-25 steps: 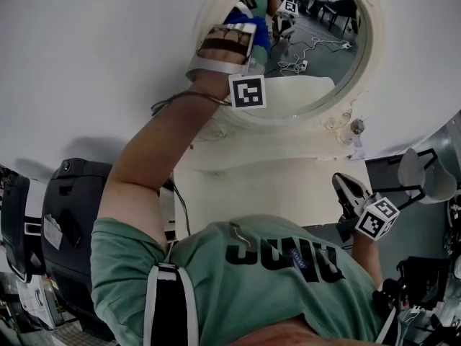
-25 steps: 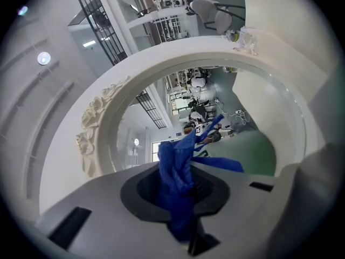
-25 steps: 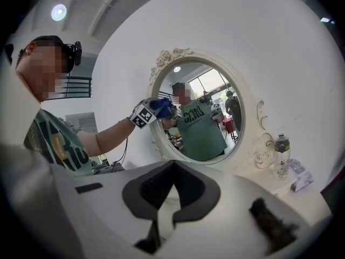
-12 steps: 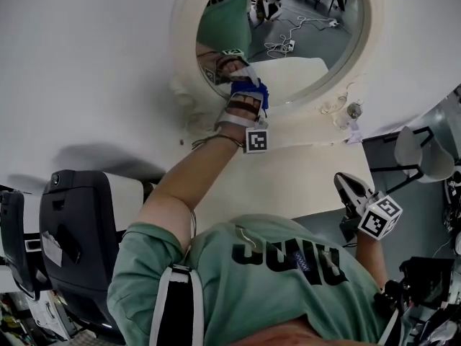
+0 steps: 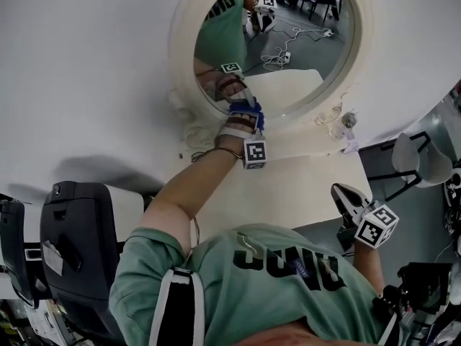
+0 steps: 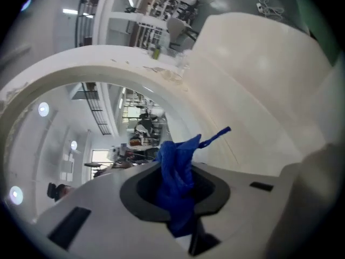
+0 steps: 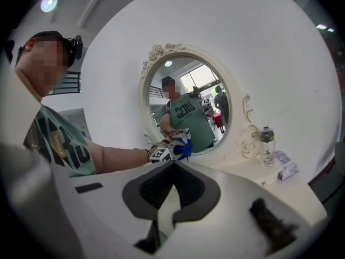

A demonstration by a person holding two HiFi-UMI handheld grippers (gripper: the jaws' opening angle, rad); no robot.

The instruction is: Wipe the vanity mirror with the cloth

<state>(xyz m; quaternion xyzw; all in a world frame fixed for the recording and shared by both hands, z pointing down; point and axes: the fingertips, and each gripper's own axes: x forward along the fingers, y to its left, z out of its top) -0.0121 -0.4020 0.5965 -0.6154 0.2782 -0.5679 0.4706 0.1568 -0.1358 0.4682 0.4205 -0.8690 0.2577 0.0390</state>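
Observation:
The oval vanity mirror (image 5: 295, 27) in its cream carved frame (image 5: 181, 56) hangs on the white wall. My left gripper (image 5: 243, 109) is at the glass's lower left edge, shut on a bunched blue cloth (image 6: 176, 171) that sticks out past the jaws. In the right gripper view the cloth (image 7: 185, 149) sits against the bottom of the glass, just above the frame. My right gripper (image 5: 344, 193) is low at the right, off the table's edge, with its jaws together and nothing between them.
A clear bottle (image 7: 266, 143) and a small pack (image 7: 287, 169) stand on the white vanity top (image 5: 288, 186) right of the mirror. A black chair (image 5: 79, 244) is at the left, a white chair (image 5: 412, 158) at the right.
My left gripper has carried the cloth down the glass, from the upper left part to the lower edge by the frame. The right gripper has hardly moved.

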